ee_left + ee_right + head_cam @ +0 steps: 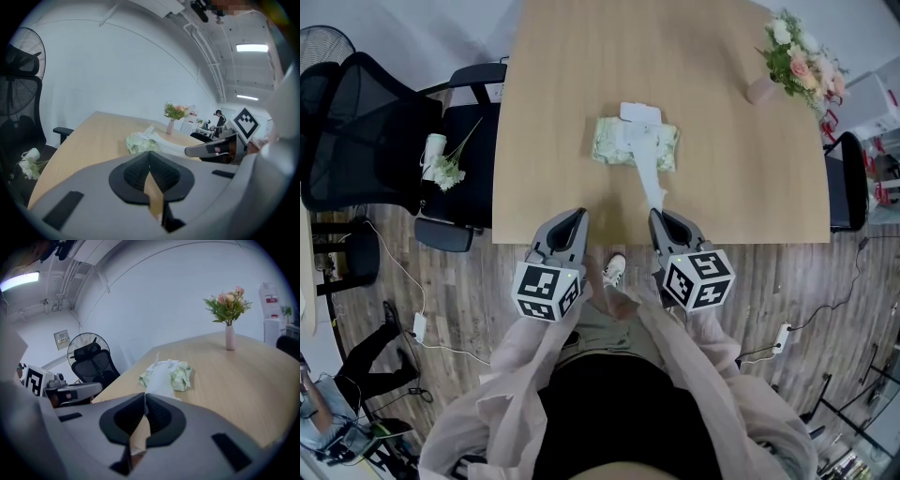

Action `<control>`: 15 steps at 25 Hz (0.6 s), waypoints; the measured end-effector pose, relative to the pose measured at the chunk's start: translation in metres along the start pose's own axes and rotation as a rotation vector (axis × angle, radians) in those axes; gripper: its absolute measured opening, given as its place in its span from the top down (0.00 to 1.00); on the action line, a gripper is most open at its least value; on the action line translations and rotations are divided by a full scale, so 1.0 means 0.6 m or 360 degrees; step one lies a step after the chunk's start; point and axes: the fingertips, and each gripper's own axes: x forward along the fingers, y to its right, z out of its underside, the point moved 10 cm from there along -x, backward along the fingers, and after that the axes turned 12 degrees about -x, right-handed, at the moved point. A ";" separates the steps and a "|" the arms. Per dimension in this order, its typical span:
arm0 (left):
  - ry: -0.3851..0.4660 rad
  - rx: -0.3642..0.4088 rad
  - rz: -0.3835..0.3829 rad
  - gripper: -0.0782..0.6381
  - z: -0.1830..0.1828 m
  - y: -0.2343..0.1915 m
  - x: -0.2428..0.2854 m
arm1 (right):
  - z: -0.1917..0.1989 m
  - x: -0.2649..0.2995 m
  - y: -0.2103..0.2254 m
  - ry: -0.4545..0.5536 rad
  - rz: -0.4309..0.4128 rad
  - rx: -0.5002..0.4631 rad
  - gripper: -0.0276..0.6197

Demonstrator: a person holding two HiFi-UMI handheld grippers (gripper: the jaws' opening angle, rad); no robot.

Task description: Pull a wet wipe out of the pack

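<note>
A pale green wet wipe pack (614, 141) lies mid-table with its white lid (639, 113) flipped open. A white wipe (645, 169) stretches from the pack's opening toward the near table edge, where my right gripper (656, 214) is shut on its end. In the right gripper view the wipe (159, 380) runs from the pack (180, 376) into the closed jaw tips. My left gripper (577, 214) hovers at the table's near edge, shut and holding nothing. From the left gripper view the pack (140, 143) lies ahead and the right gripper (211, 149) is to the right.
A pink vase of flowers (797, 61) stands at the table's far right corner. A black mesh chair (366, 131) with white flowers (441, 164) on its seat stands left of the table (544, 112). Another chair (848, 183) is at the right.
</note>
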 end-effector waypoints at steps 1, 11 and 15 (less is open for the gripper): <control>-0.0001 0.0000 0.0003 0.88 0.001 0.001 0.001 | 0.002 -0.002 0.000 -0.0003 0.0002 0.0002 0.94; -0.0019 0.0011 0.0025 0.88 0.007 0.014 0.007 | 0.023 -0.017 0.005 -0.0034 0.0015 0.0028 0.94; -0.0025 0.0014 0.0028 0.88 0.010 0.016 0.010 | 0.031 -0.025 0.007 -0.0043 0.0023 0.0046 0.94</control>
